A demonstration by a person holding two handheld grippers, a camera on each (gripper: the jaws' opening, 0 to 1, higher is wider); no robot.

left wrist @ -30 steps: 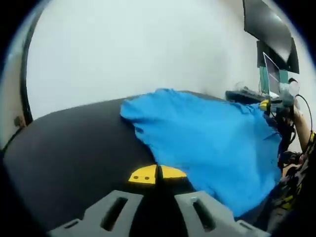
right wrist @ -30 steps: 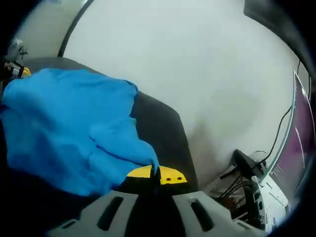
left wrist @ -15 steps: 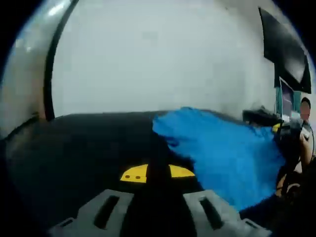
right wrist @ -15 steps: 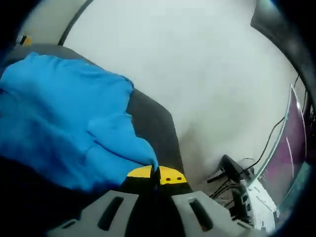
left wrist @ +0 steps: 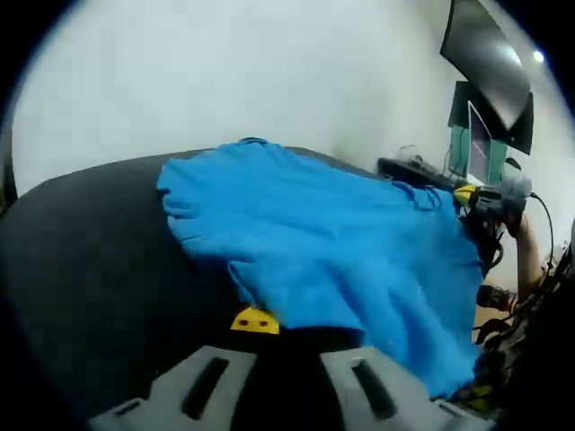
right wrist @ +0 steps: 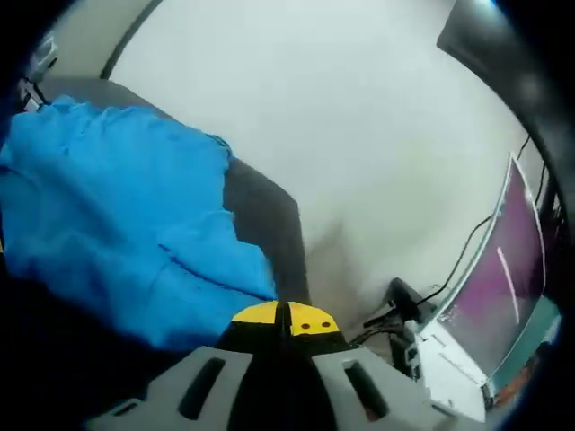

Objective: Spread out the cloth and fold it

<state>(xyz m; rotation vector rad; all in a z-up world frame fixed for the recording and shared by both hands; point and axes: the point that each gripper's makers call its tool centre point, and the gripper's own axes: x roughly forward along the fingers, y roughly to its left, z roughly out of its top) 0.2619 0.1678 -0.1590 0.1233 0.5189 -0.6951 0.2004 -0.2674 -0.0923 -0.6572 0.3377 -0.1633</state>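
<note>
Cloth [left wrist: 359,260] blue, draped over dark surface [left wrist: 90,260], left gripper [left wrist: 278,321] clamped on its near edge, right gripper [right wrist: 283,316] closed, pinching another cloth edge.

The blue cloth [left wrist: 341,251] covers the right yellow fingertip of the left gripper [left wrist: 283,323] in the left gripper view, so jaw contact on the fabric cannot be confirmed. In the right gripper view, the cloth's [right wrist: 117,224] lower left portion runs out of frame. The right gripper [right wrist: 286,316] hides the cloth corner at its tips. Monitor [right wrist: 503,278] content is blurred.
</note>
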